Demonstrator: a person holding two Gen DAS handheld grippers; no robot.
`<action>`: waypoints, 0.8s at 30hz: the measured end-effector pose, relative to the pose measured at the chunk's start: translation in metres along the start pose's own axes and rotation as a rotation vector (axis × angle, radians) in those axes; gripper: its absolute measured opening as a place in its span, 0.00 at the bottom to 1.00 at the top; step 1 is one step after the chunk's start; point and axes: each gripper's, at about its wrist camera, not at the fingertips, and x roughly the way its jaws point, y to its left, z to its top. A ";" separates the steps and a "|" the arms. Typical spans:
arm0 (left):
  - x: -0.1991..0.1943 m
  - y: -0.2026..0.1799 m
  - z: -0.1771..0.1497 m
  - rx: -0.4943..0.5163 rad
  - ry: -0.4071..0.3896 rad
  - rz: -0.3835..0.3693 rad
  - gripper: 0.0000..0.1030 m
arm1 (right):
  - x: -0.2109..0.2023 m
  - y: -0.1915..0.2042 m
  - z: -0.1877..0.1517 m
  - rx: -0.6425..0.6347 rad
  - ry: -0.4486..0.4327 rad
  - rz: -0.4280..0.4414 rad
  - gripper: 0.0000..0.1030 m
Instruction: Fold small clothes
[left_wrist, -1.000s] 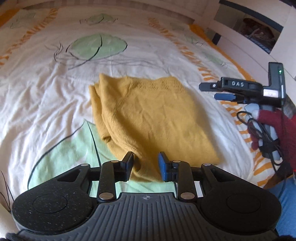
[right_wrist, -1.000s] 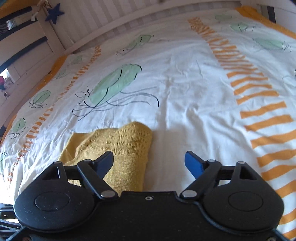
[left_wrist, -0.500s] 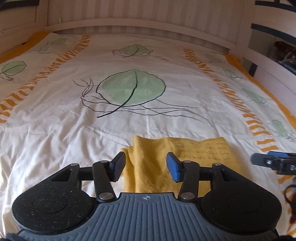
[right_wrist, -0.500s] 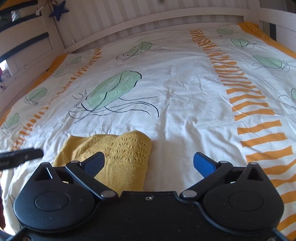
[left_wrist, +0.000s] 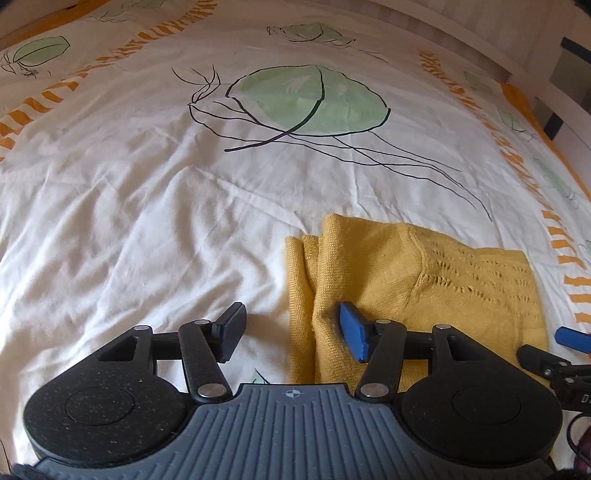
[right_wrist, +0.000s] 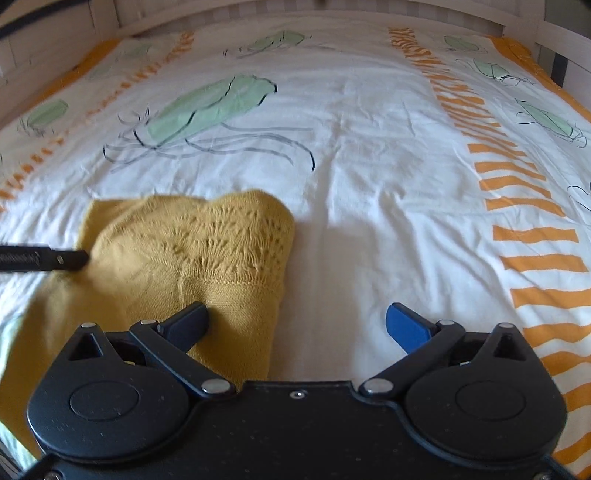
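A folded mustard-yellow knitted sweater (left_wrist: 424, 284) with a lacy openwork band lies flat on a white bedspread (left_wrist: 129, 221) printed with green jellyfish and orange stripes. It sits out in the open middle of the bedspread, well away from the orange-bordered side edges, with the white slatted bed frame (right_wrist: 295, 7) beyond the far edge.

The left gripper (left_wrist: 291, 332) hangs over the sweater's left folded edge. Its jaws have just been opening and stand about half apart; the left edge of the knit lies between them, the blue pad over the fabric and the dark pad over bare bedspread, neither pressing on anything.

The right gripper (right_wrist: 297, 319) hovers over the sweater's right edge with its jaws spread as wide as they go, having just opened out. The dark finger is above the knit and the blue one above plain white bedspread. Nothing is gripped. Each gripper's tip shows at the edge of the other's view.
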 end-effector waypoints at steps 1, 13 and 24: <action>0.000 0.001 0.000 -0.009 0.001 0.001 0.56 | -0.001 -0.002 -0.001 0.009 0.001 0.005 0.99; -0.058 -0.012 -0.014 0.124 -0.161 0.049 0.71 | -0.044 -0.007 -0.002 0.040 -0.146 0.000 1.00; -0.080 -0.005 -0.041 0.118 -0.148 0.107 1.00 | -0.086 0.000 -0.020 0.077 -0.203 0.053 1.00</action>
